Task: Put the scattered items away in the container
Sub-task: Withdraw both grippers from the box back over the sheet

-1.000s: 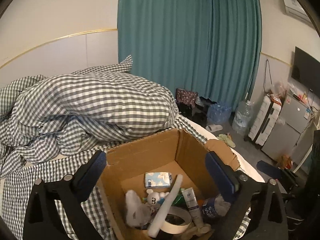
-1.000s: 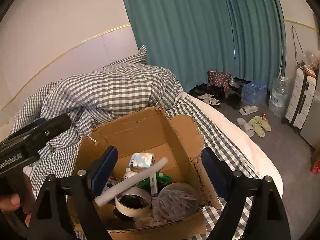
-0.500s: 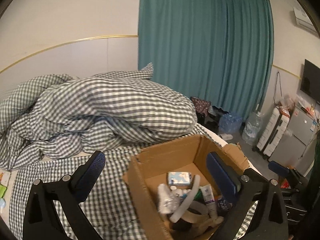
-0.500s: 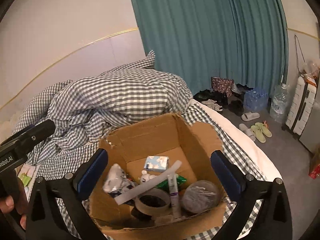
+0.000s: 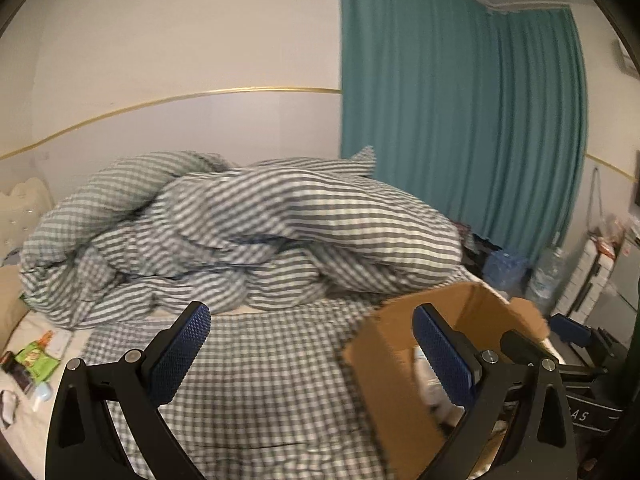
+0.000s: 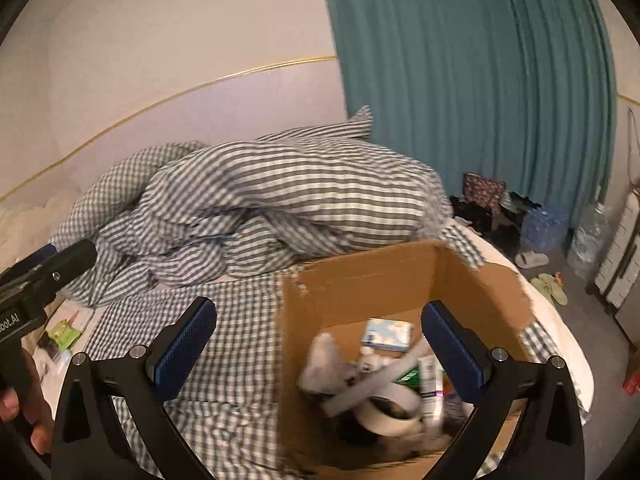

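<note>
Checked duvet heaped on bed; teal curtain behind.

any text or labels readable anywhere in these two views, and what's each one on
"oot.AI": cut-off white lettering on the black body of the left gripper, at the left edge of the right wrist view.
"AS": partial pale letters on a black gripper body at the lower right of the left wrist view.
Print on the tube, tissue pack and green packet: too blurred to read.

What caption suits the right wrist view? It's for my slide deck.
Open right tongs above a cardboard box of collected items on a checked bed.
</note>
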